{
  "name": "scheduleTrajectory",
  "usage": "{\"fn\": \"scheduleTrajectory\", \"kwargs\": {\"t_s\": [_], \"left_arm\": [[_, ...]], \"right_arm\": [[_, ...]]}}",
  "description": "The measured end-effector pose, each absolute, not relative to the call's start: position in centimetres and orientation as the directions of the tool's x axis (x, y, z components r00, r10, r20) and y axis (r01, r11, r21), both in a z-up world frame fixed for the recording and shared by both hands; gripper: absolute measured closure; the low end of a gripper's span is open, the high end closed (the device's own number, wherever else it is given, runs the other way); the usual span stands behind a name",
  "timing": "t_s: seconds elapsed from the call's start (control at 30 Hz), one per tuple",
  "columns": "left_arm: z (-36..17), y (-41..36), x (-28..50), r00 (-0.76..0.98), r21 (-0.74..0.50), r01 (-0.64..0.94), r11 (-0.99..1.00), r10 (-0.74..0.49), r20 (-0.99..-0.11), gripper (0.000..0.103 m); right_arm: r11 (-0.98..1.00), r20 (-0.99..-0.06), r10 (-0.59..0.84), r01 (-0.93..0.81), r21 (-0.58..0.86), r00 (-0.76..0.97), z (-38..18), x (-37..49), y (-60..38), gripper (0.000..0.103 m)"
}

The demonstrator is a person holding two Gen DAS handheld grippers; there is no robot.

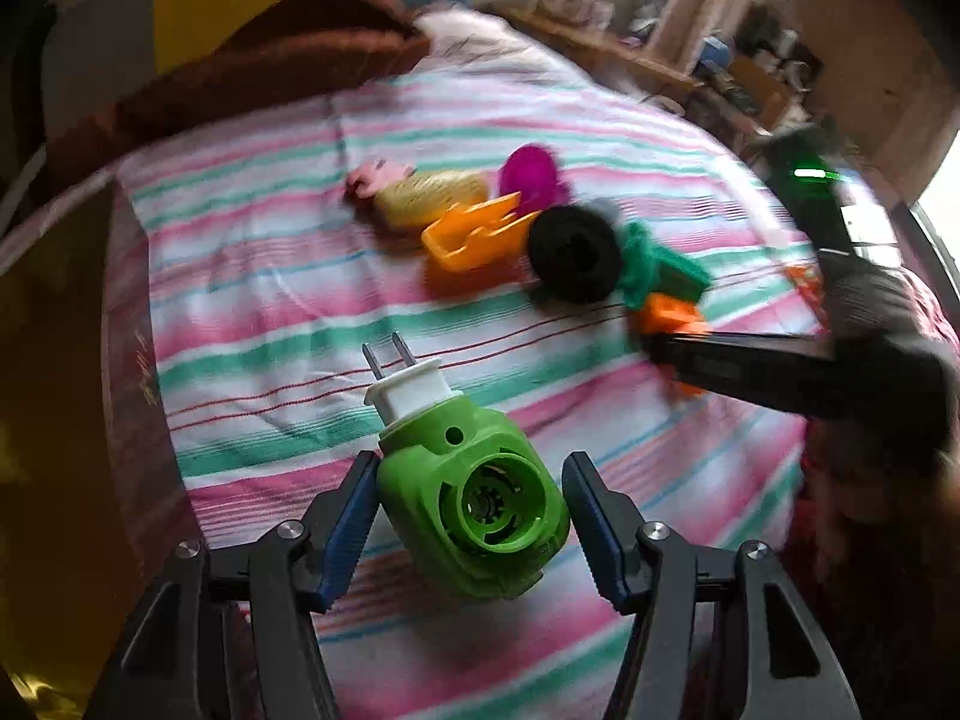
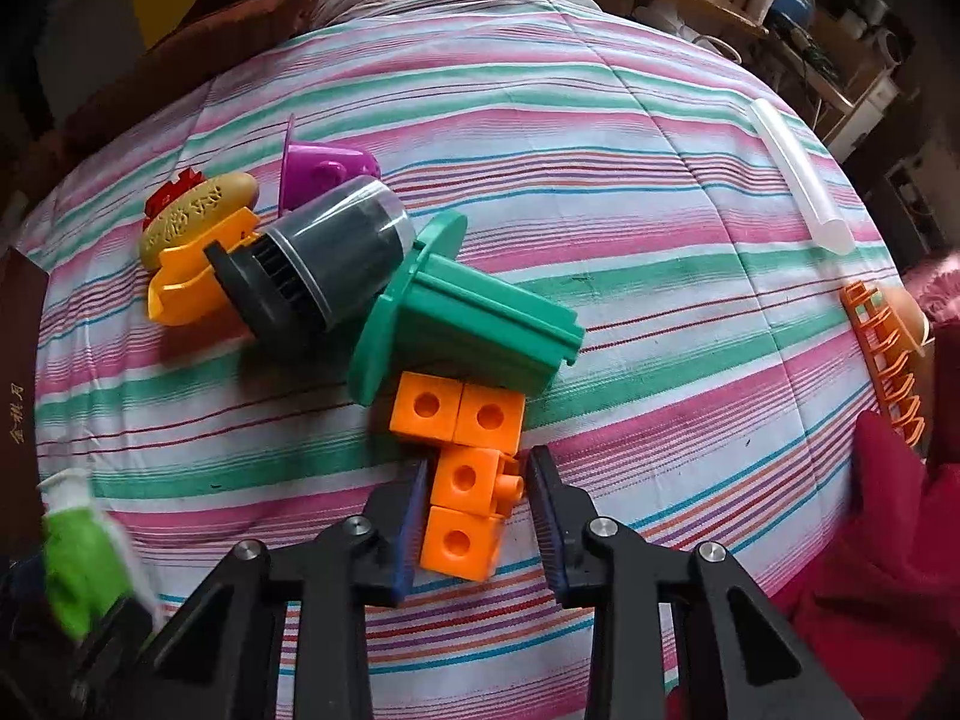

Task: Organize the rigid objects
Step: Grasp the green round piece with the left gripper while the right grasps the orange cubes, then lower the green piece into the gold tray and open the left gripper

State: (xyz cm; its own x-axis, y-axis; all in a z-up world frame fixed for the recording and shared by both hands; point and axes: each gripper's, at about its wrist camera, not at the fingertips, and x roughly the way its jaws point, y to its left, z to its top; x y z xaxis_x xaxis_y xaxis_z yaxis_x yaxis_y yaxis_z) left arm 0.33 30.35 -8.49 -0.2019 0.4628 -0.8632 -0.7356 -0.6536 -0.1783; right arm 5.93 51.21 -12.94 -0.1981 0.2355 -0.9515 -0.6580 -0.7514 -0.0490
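A green plug-in device (image 1: pixel 474 498) with a white two-pin plug lies between the pads of my left gripper (image 1: pixel 471 525); the left pad touches it, the right pad stands a little off. It also shows blurred in the right wrist view (image 2: pixel 84 564). My right gripper (image 2: pixel 480 516) is open around a piece of joined orange cubes (image 2: pixel 465 468). Behind it lie a teal flanged part (image 2: pixel 462 318), a dark cylinder (image 2: pixel 324 264), an orange scoop (image 2: pixel 192 276), a purple cup (image 2: pixel 318 171) and a yellow toy bun (image 2: pixel 192 213). The right gripper (image 1: pixel 678 354) shows in the left wrist view.
Everything lies on a bed with a pink, green and white striped sheet (image 2: pixel 600 192). A clear tube (image 2: pixel 798 174) and an orange rack (image 2: pixel 888 360) lie at the right. A brown blanket (image 1: pixel 270 72) is at the back, a brown box (image 2: pixel 18 360) at the left, shelves at the back right.
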Motion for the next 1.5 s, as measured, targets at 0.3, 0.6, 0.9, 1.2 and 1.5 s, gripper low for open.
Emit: {"fn": "scheduleTrajectory", "kwargs": {"t_s": [0.3, 0.6, 0.9, 1.2, 1.5], "left_arm": [[-4.2, 24.9, 1.3, -0.256, -0.220, -0.730, -0.648, 0.557, -0.790, 0.040], [-1.9, 14.0, -2.6, -0.422, -0.158, -0.590, -0.792, 0.469, -0.776, 0.040], [-4.7, 5.5, -8.3, -0.454, -0.066, -0.441, -0.895, 0.286, -0.844, 0.040], [-9.1, 5.1, -14.5, -0.416, 0.034, -0.390, -0.920, 0.143, -0.898, 0.045], [-8.0, 4.2, -16.3, -0.482, 0.027, -0.345, -0.938, 0.152, -0.863, 0.050]], "right_arm": [[-0.781, -0.937, 0.292, -0.614, -0.119, -0.190, -12.9, 5.1, 49.6, 0.074], [-0.781, -0.935, 0.301, -0.612, -0.128, -0.189, -12.7, 4.7, 49.1, 0.074], [-0.779, -0.934, 0.304, -0.613, -0.129, -0.190, -12.8, 4.5, 49.3, 0.074], [-0.782, -0.932, 0.309, -0.608, -0.134, -0.192, -12.6, 4.5, 49.0, 0.074], [-0.792, -0.926, 0.326, -0.590, -0.157, -0.191, -12.5, 4.1, 48.4, 0.074]]}}
